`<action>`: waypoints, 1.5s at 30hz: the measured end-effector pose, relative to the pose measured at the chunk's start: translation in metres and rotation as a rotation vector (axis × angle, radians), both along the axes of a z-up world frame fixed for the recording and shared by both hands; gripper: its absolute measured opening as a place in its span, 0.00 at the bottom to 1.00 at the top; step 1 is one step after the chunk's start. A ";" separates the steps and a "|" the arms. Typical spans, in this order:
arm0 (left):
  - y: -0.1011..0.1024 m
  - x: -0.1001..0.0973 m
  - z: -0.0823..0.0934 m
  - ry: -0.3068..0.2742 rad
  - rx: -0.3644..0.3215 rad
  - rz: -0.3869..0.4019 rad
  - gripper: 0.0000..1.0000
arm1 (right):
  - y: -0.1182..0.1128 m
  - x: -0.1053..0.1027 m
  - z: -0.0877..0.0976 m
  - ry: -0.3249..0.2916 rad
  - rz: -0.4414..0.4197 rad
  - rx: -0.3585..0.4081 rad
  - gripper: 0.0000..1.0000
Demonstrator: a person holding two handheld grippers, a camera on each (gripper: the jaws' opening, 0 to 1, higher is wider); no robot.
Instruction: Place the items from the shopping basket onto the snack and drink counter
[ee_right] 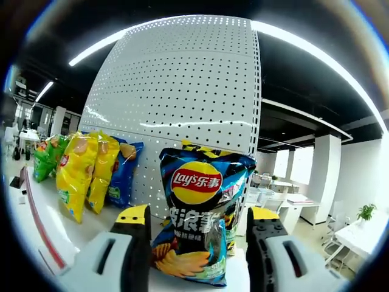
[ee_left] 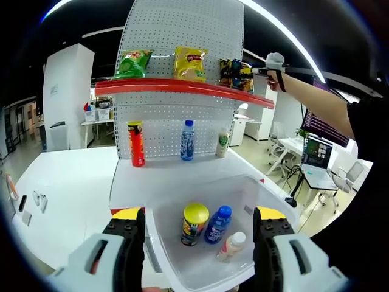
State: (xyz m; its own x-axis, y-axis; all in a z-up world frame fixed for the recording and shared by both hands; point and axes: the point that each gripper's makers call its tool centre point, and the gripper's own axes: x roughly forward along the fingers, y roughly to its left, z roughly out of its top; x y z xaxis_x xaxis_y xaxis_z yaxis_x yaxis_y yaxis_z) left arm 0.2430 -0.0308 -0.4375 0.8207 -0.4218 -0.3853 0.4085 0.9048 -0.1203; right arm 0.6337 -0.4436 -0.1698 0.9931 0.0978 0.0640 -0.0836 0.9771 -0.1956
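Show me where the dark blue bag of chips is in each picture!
Left gripper view: the dark blue chip bag stands at the right end of the red top shelf, by the right gripper.
Right gripper view: the same bag stands upright in the middle, between the gripper's open jaws.
Shared landmark: the yellow chip bag, left of it.

Can [ee_left: 194, 224] and two bottles [ee_left: 217, 224] lie in white basket [ee_left: 182, 267].

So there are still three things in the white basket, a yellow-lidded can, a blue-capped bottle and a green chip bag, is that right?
Not quite. The left gripper view shows the white basket holding the yellow-lidded can, the blue-capped bottle and a small white bottle, not a green chip bag. The green chip bag sits on the top shelf.
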 end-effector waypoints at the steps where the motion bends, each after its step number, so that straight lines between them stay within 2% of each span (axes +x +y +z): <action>1: -0.001 0.000 0.000 0.000 0.001 -0.005 0.72 | 0.001 -0.002 0.001 -0.002 0.004 -0.003 0.61; 12: -0.015 0.010 0.000 0.001 0.002 -0.057 0.72 | 0.020 -0.039 0.019 -0.055 0.073 -0.019 0.59; 22: -0.028 0.015 -0.002 0.003 -0.002 -0.104 0.72 | 0.020 -0.068 0.014 -0.065 0.087 -0.020 0.57; 33: -0.034 0.019 0.000 0.000 0.002 -0.136 0.72 | 0.022 -0.092 0.010 -0.076 0.109 -0.020 0.55; 45: -0.036 0.021 0.003 -0.007 0.009 -0.160 0.72 | 0.031 -0.128 0.018 -0.112 0.138 -0.015 0.53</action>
